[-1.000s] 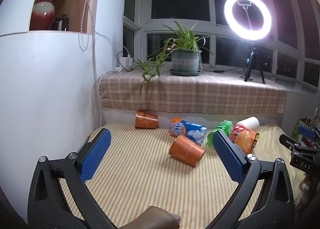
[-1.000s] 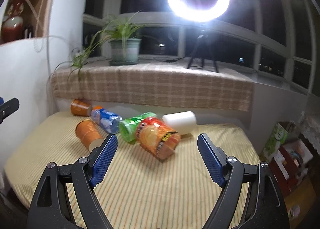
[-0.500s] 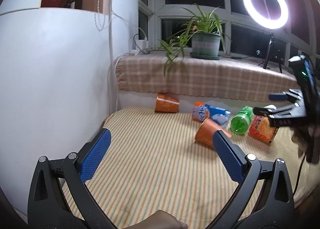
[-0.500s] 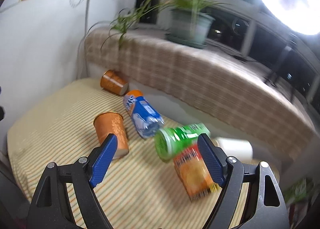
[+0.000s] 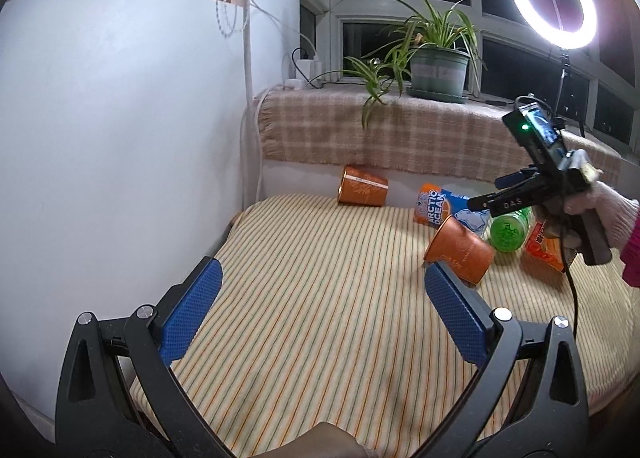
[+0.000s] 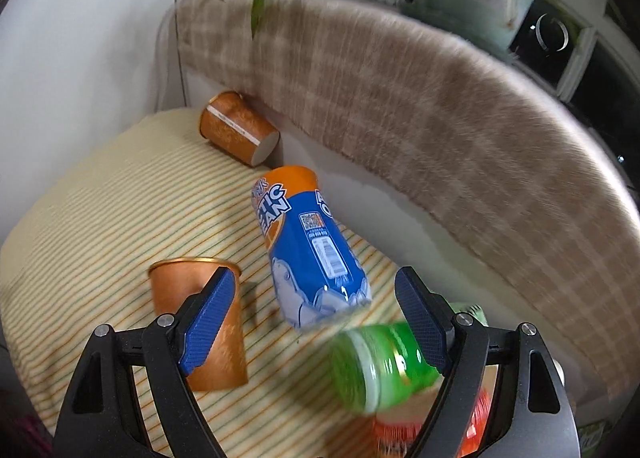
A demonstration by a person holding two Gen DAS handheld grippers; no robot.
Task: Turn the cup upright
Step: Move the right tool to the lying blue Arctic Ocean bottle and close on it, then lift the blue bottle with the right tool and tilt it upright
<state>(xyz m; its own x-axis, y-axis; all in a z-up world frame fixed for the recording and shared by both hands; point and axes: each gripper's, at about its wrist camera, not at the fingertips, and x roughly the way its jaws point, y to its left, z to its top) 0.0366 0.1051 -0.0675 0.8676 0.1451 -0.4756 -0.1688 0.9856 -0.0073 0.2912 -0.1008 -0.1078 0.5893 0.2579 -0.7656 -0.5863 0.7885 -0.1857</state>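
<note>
Two orange paper cups lie on their sides on the striped mat. The near cup [image 5: 460, 254] [image 6: 188, 314] lies mid-mat, and the right gripper's left finger overlaps it in the right wrist view. The far cup [image 5: 362, 191] [image 6: 238, 134] lies against the back wall. My left gripper [image 5: 320, 314] is open and empty, low over the mat's front. My right gripper [image 6: 316, 322] is open and empty, hovering above the blue bottle and near cup; it also shows in the left wrist view [image 5: 504, 194], held by a gloved hand.
A blue Arctic Ocean bottle [image 6: 308, 250], a green bottle [image 6: 380, 366] and an orange-red snack can [image 5: 546, 246] lie next to the near cup. A white wall [image 5: 120, 158] bounds the left. A plaid-covered sill [image 5: 400, 134] with a potted plant [image 5: 438, 70] and ring light [image 5: 554, 2] runs behind.
My right gripper has moved forward and down toward the bottles and near cup. The left wrist view has swung left, so the objects sit further right.
</note>
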